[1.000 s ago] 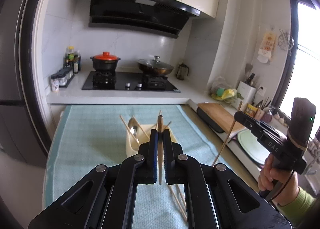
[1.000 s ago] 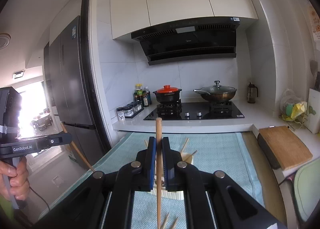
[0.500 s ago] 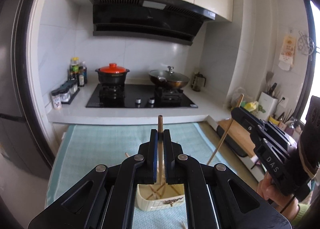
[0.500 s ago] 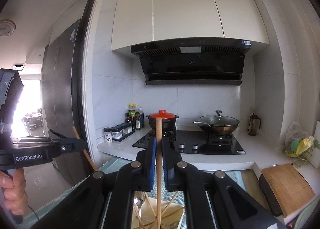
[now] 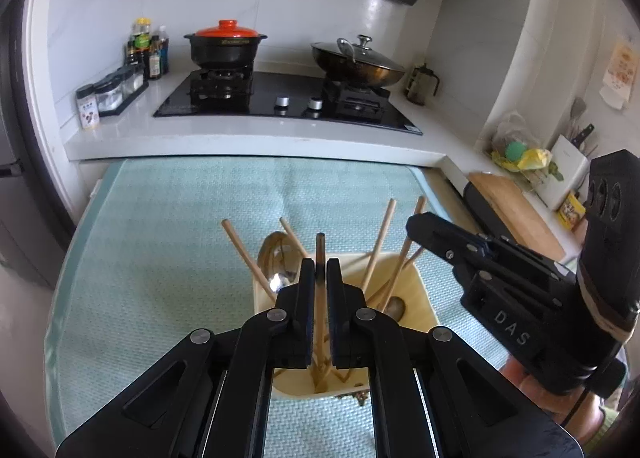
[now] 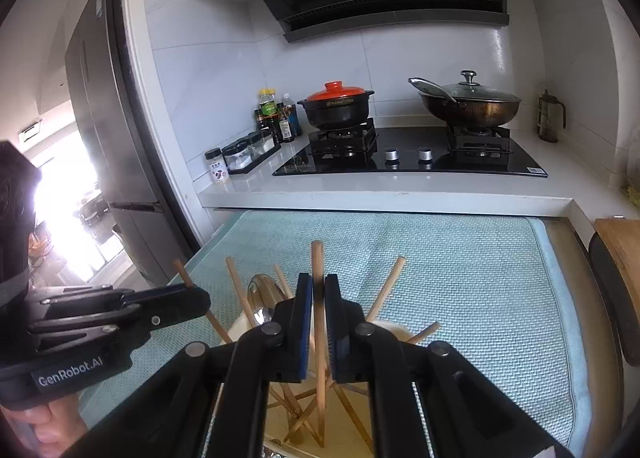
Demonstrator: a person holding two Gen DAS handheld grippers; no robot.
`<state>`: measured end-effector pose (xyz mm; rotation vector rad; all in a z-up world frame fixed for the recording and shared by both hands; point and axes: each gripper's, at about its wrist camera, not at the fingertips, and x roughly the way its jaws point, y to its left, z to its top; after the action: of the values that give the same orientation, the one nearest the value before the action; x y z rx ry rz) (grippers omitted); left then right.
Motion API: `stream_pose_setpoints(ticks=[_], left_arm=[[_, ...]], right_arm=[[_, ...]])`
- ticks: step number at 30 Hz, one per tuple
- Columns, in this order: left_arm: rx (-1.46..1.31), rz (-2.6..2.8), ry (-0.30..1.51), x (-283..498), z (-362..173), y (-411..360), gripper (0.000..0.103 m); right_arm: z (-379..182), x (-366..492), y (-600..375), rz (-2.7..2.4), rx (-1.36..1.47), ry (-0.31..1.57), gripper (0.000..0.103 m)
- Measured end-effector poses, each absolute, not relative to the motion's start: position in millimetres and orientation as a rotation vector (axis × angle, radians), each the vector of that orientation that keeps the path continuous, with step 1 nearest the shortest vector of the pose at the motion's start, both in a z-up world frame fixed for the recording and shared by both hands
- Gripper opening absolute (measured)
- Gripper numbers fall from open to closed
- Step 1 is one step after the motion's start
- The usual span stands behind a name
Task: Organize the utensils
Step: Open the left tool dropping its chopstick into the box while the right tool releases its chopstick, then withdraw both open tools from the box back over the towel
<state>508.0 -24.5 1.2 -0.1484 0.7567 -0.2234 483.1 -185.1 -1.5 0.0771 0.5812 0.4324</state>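
Observation:
A cream utensil holder [image 5: 421, 292] stands on the green mat [image 5: 160, 238], with several wooden chopsticks and a metal spoon [image 5: 276, 254] leaning in it. My left gripper [image 5: 320, 264] hangs over it with a chopstick [image 5: 320, 244] upright between its pads; the jaws are opening. The stick's lower end reaches down into the holder. My right gripper [image 6: 318, 280] holds another chopstick [image 6: 317, 258] the same way over the holder's rim [image 6: 390, 325], its jaws opening too. Each gripper shows in the other's view: the right one [image 5: 414, 223] and the left one [image 6: 202, 300].
Behind the mat runs a white counter with a black hob [image 5: 280, 98], a red-lidded pot [image 5: 226, 44], a lidded wok [image 5: 356, 64] and spice jars [image 5: 108, 92]. A wooden cutting board [image 5: 516, 214] lies to the right. A dark fridge [image 6: 104, 106] stands on the left.
Both grippers have come forward over the holder and tipped down. The held chopsticks, high above it half a second ago, now reach into it.

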Motion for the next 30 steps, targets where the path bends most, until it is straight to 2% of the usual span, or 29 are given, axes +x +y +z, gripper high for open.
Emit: stream_pose_setpoints(ticks=[1,2,3,4,5,9,11,14,19,24,27,30], left_arm=[[-0.155,-0.227,0.753,506,3,-22,0.013],[-0.159,-0.231,0.744,503,7,-19,0.026],[-0.157,-0.228,0.730,498,11,-17,0.034],[-0.150,-0.216,0.711,492,16,-13,0.051],[-0.140,-0.202,0.692,484,21,-10,0.063],[-0.091,-0.179,0.644,441,38,6,0.081],[-0.056,-0.172,0.620,410,42,12,0.098],[0.019,-0.151,0.580,355,39,18,0.101],[0.084,-0.160,0.582,277,5,21,0.101],[-0.043,-0.180,0.641,229,-45,23,0.101],[-0.173,-0.188,0.710,216,-73,20,0.101],[-0.176,-0.173,0.781,216,-90,8,0.101]], right_arm=[[2,483,-188,0.428,0.096,0.574,0.013],[8,483,-191,0.423,0.114,0.564,0.026],[14,480,-194,0.418,0.128,0.549,0.041],[21,475,-197,0.418,0.136,0.531,0.046],[30,470,-199,0.415,0.135,0.514,0.048],[65,435,-203,0.404,0.095,0.468,0.048],[79,409,-207,0.405,0.074,0.444,0.052],[90,365,-211,0.405,0.028,0.435,0.059],[73,290,-218,0.391,-0.060,0.478,0.061],[22,229,-227,0.325,-0.099,0.561,0.071],[-17,205,-237,0.277,-0.041,0.634,0.071],[-53,188,-247,0.249,0.021,0.686,0.071]])
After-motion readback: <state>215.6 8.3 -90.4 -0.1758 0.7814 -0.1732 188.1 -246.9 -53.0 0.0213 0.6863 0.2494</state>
